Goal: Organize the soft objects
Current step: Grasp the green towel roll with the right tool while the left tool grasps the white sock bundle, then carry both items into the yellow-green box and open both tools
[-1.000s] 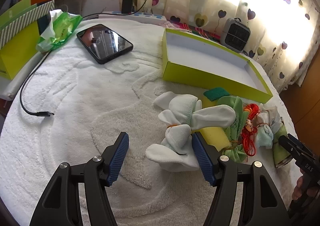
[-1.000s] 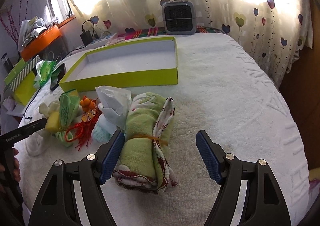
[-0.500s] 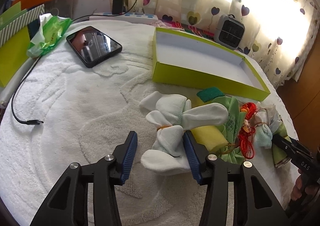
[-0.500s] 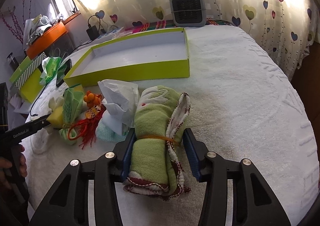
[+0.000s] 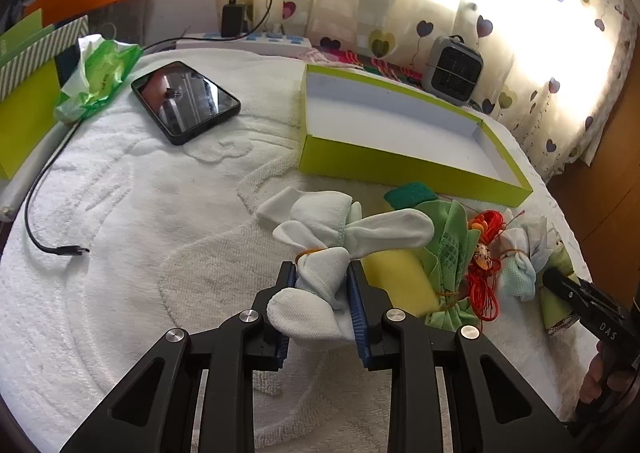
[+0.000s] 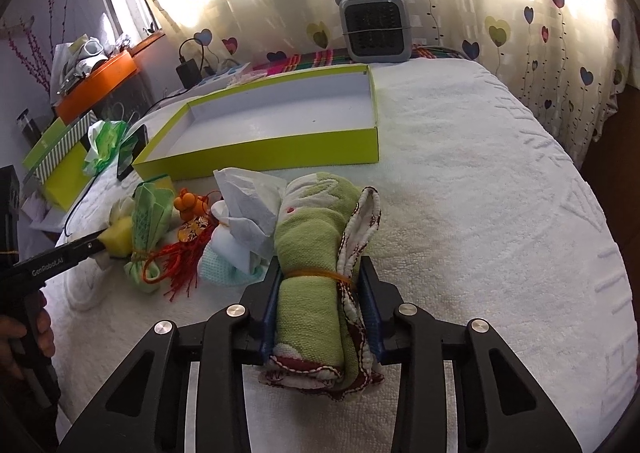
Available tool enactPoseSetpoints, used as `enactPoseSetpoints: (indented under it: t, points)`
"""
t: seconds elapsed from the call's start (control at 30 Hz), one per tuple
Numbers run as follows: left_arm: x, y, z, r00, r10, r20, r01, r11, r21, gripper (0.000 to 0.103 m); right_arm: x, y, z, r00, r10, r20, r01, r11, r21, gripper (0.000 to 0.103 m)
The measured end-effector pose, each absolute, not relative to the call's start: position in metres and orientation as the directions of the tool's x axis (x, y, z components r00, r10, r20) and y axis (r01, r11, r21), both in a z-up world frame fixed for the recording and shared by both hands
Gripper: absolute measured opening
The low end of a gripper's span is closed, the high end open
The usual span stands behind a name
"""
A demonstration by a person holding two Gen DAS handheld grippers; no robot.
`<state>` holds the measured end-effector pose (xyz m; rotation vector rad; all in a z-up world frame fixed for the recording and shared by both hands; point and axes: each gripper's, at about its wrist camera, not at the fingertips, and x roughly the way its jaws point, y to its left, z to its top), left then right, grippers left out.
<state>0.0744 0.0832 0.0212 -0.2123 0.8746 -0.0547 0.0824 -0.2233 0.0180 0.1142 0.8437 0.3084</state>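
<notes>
My left gripper (image 5: 322, 277) is shut on a white sock bundle (image 5: 320, 229) tied with a rubber band, lying on the white towel. My right gripper (image 6: 320, 273) is shut on a rolled green towel (image 6: 316, 253) bound with a band. Between them lie a yellow sponge (image 5: 396, 277), a green cloth bundle (image 5: 452, 245), a red tassel charm (image 5: 484, 273) and a pale cloth bundle (image 6: 240, 237). An open lime-green box (image 5: 400, 165) with a white inside stands behind them; it also shows in the right wrist view (image 6: 280, 149).
A black phone (image 5: 186, 101), a green wipes pack (image 5: 96, 81) and a loose black cable (image 5: 44, 213) lie at the left. A small grey fan (image 6: 376, 29) stands at the back by the heart-print curtain. Green boxes (image 5: 24, 93) stand at the far left.
Both grippers were open around their bundles one second ago; both have closed, the left on the socks and the right on the towel roll.
</notes>
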Motion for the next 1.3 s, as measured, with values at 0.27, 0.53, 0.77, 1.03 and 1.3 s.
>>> enactPoseSetpoints:
  t: [0.27, 0.53, 0.77, 1.03, 1.3]
  points:
    - [0.071, 0.091, 0.03, 0.657, -0.128, -0.743, -0.055, 0.975, -0.216, 0.024, 0.078, -0.225, 0.026, 0.643, 0.314, -0.698, -0.22, 0.949, 0.224, 0.035]
    - [0.073, 0.093, 0.047, 0.675, -0.12, -0.728, -0.044, 0.978, -0.203, 0.024, 0.079, -0.229, 0.042, 0.679, 0.286, -0.676, -0.21, 0.958, 0.194, 0.035]
    - [0.084, 0.093, 0.069, 0.7, -0.119, -0.704, -0.021, 0.982, -0.187, 0.024, 0.088, -0.23, 0.06, 0.708, 0.272, -0.651, -0.207, 0.962, 0.177, 0.035]
    - [0.109, 0.091, 0.09, 0.725, -0.131, -0.676, 0.009, 0.984, -0.18, 0.024, 0.11, -0.226, 0.085, 0.731, 0.286, -0.619, -0.231, 0.958, 0.169, 0.035]
    - [0.144, 0.087, 0.091, 0.707, -0.149, -0.691, 0.027, 0.983, -0.184, 0.024, 0.146, -0.221, 0.087, 0.706, 0.296, -0.643, -0.233, 0.955, 0.184, 0.035]
